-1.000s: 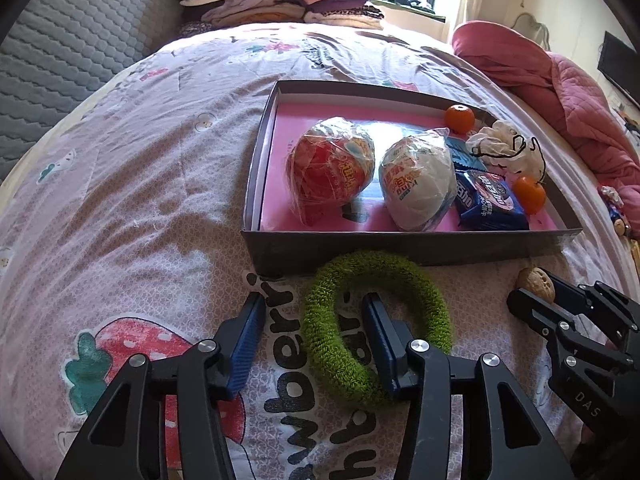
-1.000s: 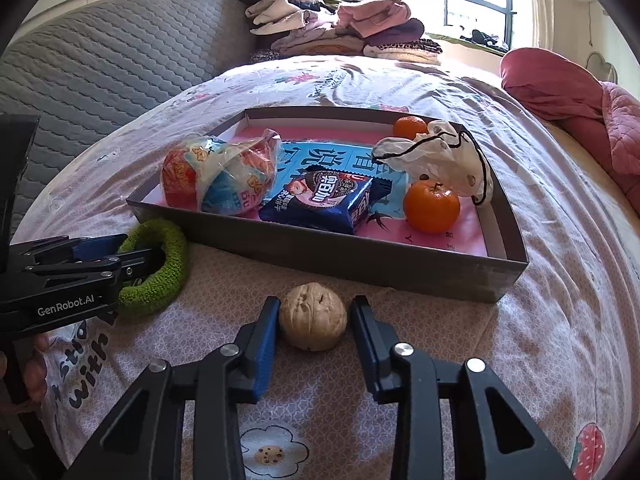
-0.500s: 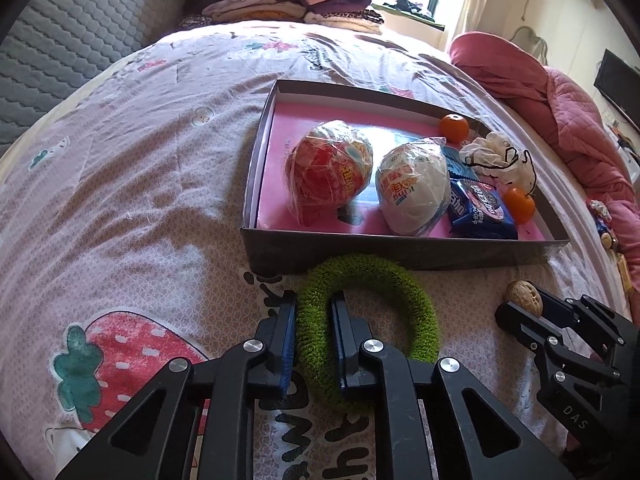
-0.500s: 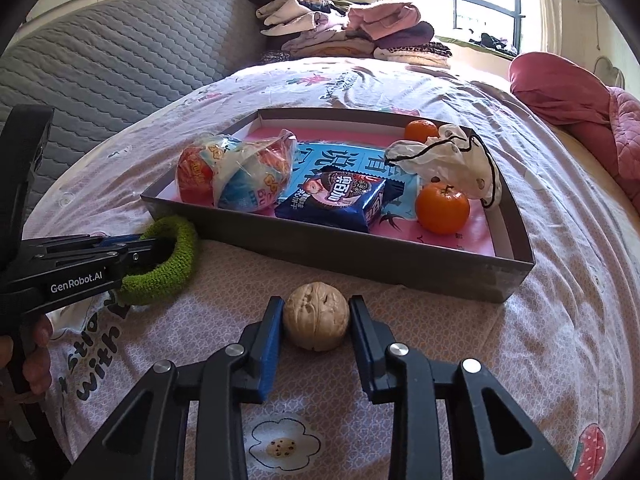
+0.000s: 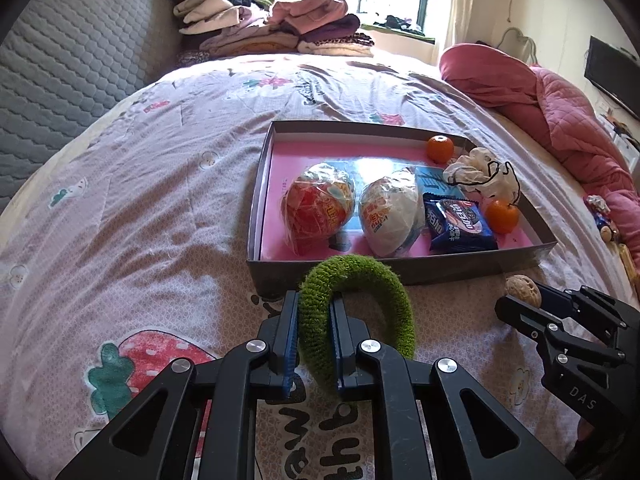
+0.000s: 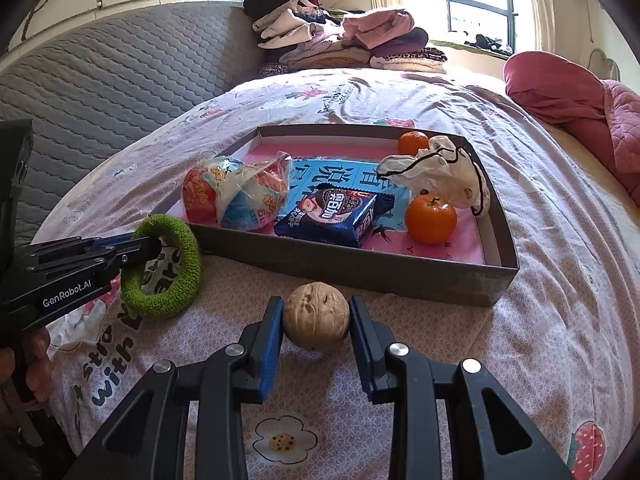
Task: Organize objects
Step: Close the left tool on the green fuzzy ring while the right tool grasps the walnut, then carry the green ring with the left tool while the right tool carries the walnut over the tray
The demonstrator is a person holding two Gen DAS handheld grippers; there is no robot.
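A fuzzy green ring (image 5: 380, 280) hangs tilted just above the bedspread, in front of the grey box's near wall (image 5: 460, 270). My left gripper (image 5: 314, 300) is shut on the ring's left side; in the right wrist view the left gripper (image 6: 154, 244) holds the ring (image 6: 184, 276) at the far left. A tan walnut (image 6: 316, 316) sits between the blue pads of my right gripper (image 6: 316, 306), which press on both its sides, close to the box wall (image 6: 360, 268). In the left wrist view the walnut (image 5: 522, 286) shows at the right gripper's (image 5: 528, 300) tip.
The box holds two wrapped round snacks (image 5: 320, 210), a blue biscuit pack (image 6: 328, 216), two oranges (image 6: 430, 218) and a white drawstring pouch (image 6: 444, 174). Folded clothes (image 5: 280, 28) are stacked at the bed's far end. A pink quilt (image 5: 560, 100) lies right, a grey padded headboard (image 6: 100, 76) left.
My left jaws closed on the green ring and lifted it, so it now tilts up off the bedspread. The right gripper and the walnut stayed in place.
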